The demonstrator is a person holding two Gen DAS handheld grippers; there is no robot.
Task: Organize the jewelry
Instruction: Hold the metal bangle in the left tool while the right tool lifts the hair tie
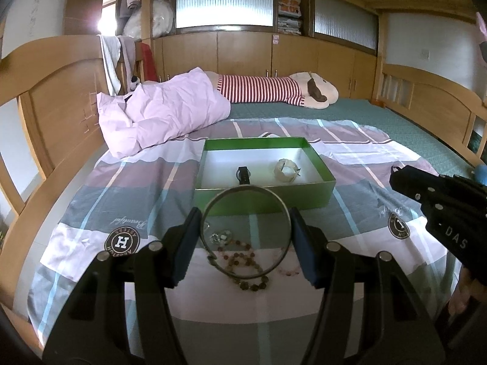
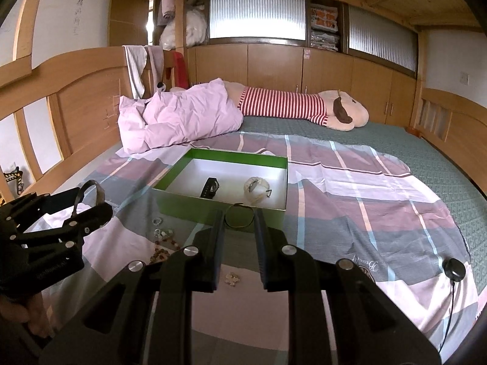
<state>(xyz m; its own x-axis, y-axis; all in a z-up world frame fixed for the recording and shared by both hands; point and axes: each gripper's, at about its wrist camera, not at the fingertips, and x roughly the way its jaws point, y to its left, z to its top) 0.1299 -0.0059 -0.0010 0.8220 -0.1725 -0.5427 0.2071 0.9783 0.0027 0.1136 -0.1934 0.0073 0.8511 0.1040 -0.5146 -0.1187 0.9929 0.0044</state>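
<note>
A green box [image 1: 264, 198] [image 2: 170, 196] with a white inside sits on the bedspread, holding a black watch [image 1: 243, 175] [image 2: 210, 187] and a pale bracelet [image 1: 286, 168] [image 2: 256, 189]. My left gripper [image 1: 246, 234] [image 2: 91, 200] is shut on a silver bangle [image 1: 213, 203] [image 2: 88, 186], held above the bed just before the box. My right gripper [image 2: 239, 222] [image 1: 404, 179] is shut on a thin dark bangle [image 2: 239, 216], near the box's front wall. Beaded bracelets [image 1: 243, 261] [image 2: 162, 249] and small rings [image 1: 220, 237] [image 2: 158, 221] lie on the cloth below.
A pink quilt [image 1: 161, 112] and a striped plush toy [image 1: 274, 89] lie behind the box. Wooden bed rails [image 1: 61, 97] run on the left and right. A small black round device with a cable [image 2: 453, 269] lies on the cloth at right.
</note>
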